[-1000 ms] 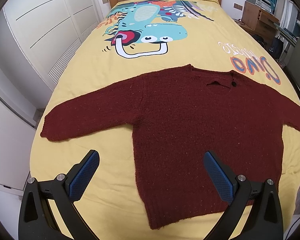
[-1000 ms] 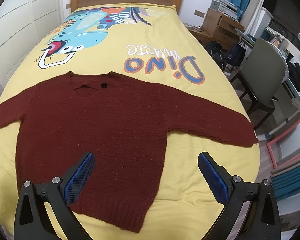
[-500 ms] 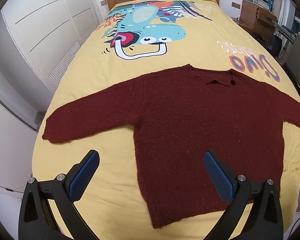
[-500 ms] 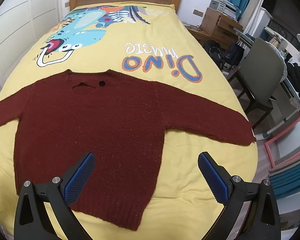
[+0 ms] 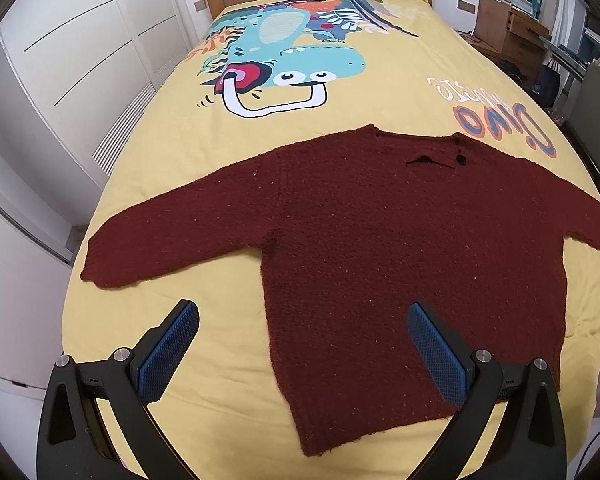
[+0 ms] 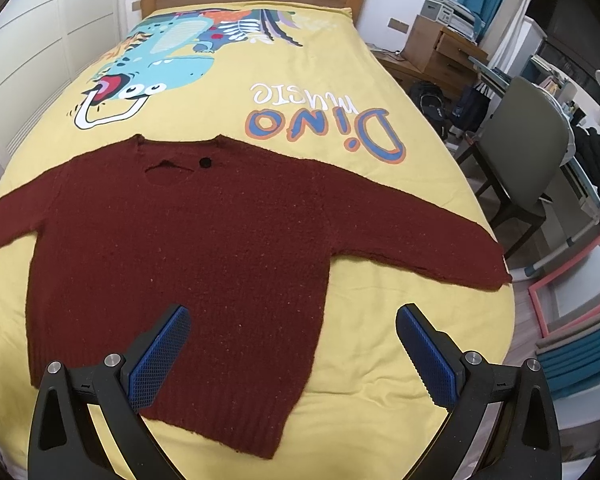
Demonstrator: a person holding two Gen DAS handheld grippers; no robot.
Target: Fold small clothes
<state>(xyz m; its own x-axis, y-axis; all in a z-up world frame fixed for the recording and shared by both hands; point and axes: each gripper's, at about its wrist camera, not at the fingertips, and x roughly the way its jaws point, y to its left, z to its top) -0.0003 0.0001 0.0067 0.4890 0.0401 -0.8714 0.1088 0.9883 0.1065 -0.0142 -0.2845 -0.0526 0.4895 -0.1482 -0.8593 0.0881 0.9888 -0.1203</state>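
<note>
One maroon knit sweater point(image 5: 400, 248) lay flat on the dinosaur-print bed point(image 5: 340, 92), sleeves spread sideways, hem toward us, collar away. We held both tongs above the hem: left tongs point(image 5: 302, 354) over its left corner, right tongs point(image 6: 292, 356) over its right; each pair apart, empty.

Dark red knitted sweater point(image 5: 380, 248) with a black button point(image 5: 461, 159), on a yellow bedspread point(image 5: 380, 92) printed with a teal dinosaur point(image 5: 296, 60) at 12 o'clock. Blue gripper pads point(image 6: 160, 356).
</note>
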